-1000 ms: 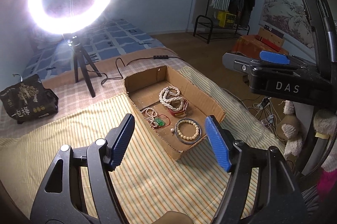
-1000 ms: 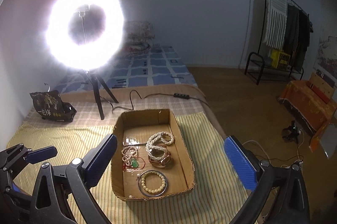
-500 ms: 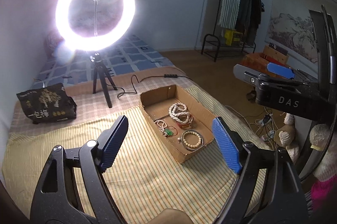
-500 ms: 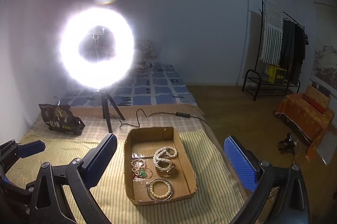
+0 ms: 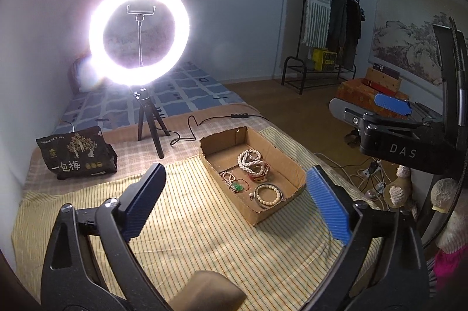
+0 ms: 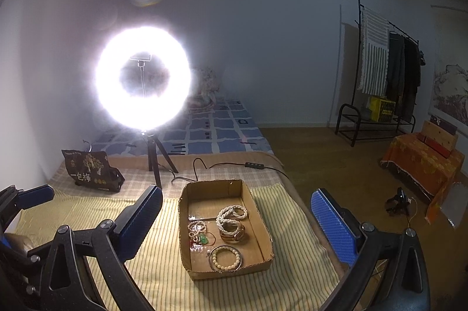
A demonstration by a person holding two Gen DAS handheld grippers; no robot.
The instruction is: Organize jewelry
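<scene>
A shallow cardboard box [image 5: 289, 164] [image 6: 260, 214] lies on the striped yellow cloth [image 5: 187, 226] on the bed. Inside it are a white bead necklace [image 5: 248, 159] [image 6: 231, 216], a cream bead bracelet [image 5: 267, 194] [image 6: 225, 258], a pink bead string with a green pendant [image 5: 234, 182] [image 6: 200, 232] and a brown bangle [image 6: 234, 235]. My left gripper [image 5: 237, 197] hovers above and short of the box, its jaws opening wide with nothing between the pads. My right gripper [image 6: 237, 223] also stands back from the box, open and empty.
A bright ring light on a small tripod [image 5: 140, 36] [image 6: 143, 77] stands behind the box, its cable [image 5: 204, 121] trailing across the bed. A black printed bag [image 5: 76, 153] [image 6: 90, 170] sits far left. The bed edge and floor lie to the right.
Both grippers have drawn back and risen, so the box looks smaller and farther away. The left jaws have spread wider. The jewelry has not moved.
</scene>
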